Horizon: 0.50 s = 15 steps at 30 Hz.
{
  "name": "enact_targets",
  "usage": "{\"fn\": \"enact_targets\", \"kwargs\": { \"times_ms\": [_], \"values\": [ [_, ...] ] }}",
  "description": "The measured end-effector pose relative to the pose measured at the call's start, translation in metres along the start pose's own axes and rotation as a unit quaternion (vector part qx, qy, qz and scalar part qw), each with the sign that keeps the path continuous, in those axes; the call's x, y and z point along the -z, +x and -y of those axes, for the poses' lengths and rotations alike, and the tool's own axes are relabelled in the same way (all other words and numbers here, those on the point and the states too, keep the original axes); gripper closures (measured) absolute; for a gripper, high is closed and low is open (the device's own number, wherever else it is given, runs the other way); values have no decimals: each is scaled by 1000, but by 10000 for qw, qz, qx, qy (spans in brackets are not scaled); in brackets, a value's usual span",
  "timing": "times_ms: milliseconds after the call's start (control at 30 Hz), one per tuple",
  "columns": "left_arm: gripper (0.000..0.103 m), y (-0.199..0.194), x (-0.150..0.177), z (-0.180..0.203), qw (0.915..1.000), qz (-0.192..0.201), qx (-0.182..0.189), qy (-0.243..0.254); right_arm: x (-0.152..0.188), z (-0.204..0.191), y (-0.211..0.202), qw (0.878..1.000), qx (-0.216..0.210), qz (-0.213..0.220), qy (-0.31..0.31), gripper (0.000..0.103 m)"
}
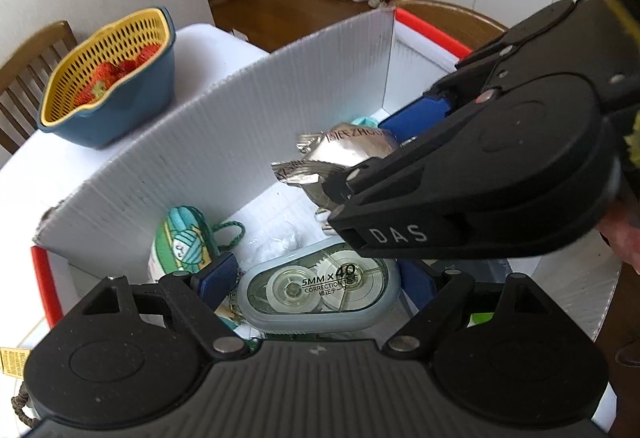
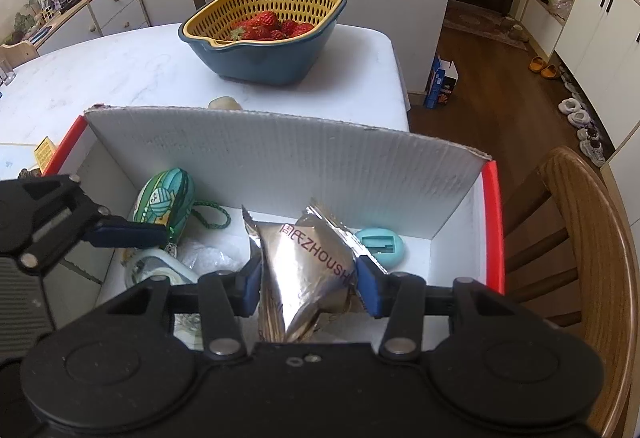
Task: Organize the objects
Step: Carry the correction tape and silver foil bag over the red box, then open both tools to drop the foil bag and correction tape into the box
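Observation:
A white corrugated box (image 2: 280,158) with a red rim stands on the white table. My right gripper (image 2: 308,278) is shut on a silver foil snack packet (image 2: 312,262) and holds it low inside the box, toward its right half. In the left wrist view the same packet (image 1: 344,146) shows in front of the right gripper's black body. My left gripper (image 1: 316,278) is inside the box's left half, its blue fingers (image 1: 218,274) closed wide on both ends of a clear correction tape dispenser (image 1: 320,294). A teal yarn-print pouch (image 2: 164,198) lies by the left wall.
A small teal oval item (image 2: 380,244) and a clear plastic bag (image 2: 204,258) lie on the box floor. A blue bowl with a yellow strainer of strawberries (image 2: 264,38) sits on the table beyond the box. A wooden chair (image 2: 580,238) stands at the right, another behind the table.

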<state>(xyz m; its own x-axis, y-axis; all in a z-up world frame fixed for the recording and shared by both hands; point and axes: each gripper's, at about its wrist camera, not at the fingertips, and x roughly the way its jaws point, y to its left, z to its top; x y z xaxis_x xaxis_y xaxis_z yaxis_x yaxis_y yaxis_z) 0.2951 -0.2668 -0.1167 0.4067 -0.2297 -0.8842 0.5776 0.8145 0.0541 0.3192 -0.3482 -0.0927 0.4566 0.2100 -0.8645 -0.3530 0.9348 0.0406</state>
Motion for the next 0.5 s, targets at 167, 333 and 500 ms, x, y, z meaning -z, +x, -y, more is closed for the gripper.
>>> {"fn": "enact_targets", "kwargs": {
  "times_ms": [167, 333, 500],
  "values": [
    [16, 6, 1, 0, 9997, -228, 24, -2, -1, 3, -1, 10000, -48, 40, 61, 54],
    [16, 12, 1, -2, 9988, -457, 168, -74, 0, 3, -6, 9998, -88, 109, 107, 48],
    [16, 8, 2, -4, 9987, -415, 266, -154, 3, 5, -15, 9996, -124, 184, 187, 44]
  ]
}}
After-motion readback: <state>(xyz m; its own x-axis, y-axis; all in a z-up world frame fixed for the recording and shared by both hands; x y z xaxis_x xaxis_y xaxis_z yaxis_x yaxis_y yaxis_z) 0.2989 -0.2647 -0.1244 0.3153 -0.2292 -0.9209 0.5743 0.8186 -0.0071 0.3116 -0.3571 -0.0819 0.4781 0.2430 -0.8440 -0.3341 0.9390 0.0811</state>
